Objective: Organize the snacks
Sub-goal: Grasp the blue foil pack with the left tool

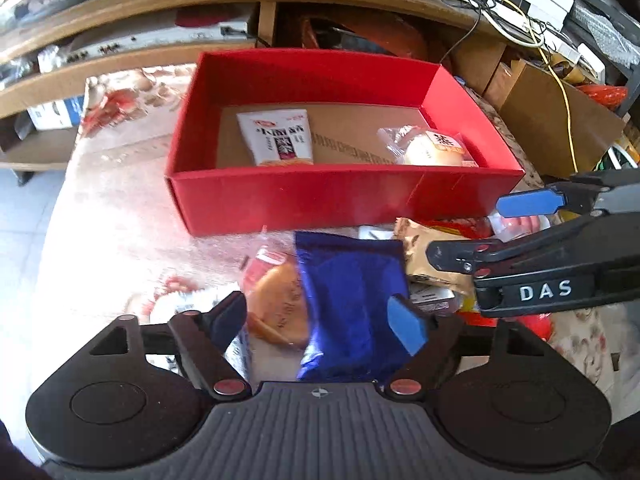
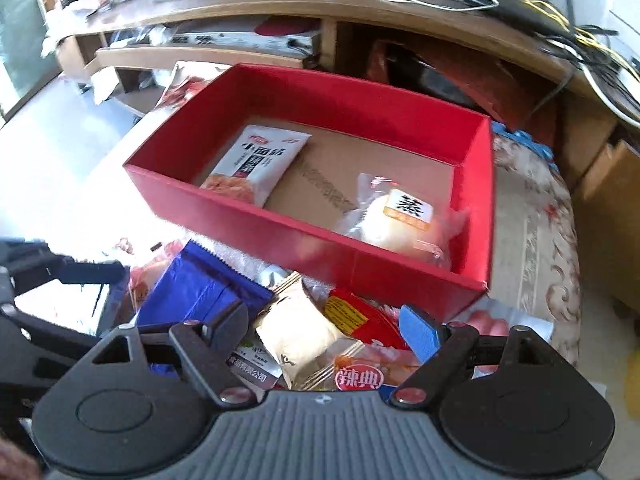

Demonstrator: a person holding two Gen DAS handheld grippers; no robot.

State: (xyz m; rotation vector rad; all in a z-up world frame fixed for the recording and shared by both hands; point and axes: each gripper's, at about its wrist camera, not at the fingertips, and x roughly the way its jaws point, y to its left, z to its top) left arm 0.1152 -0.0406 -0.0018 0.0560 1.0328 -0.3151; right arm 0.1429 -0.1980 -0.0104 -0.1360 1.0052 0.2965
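Between the wide-open, empty fingers of the left tool (image 1: 320, 316) lies a blue foil packet (image 1: 352, 300), judged light, soft and slippery, best pinched across its crimped edge; a wrapped bun (image 1: 280, 304) touches it on the left. The right tool (image 2: 324, 328), equally open and empty, hovers over a beige packet (image 2: 298, 340) amid crowded red wrappers on the worktop. Just beyond both, the red box (image 1: 320, 200) holds a white packet (image 1: 280, 136) and a steamed bun (image 1: 428, 148); its near wall must be cleared.
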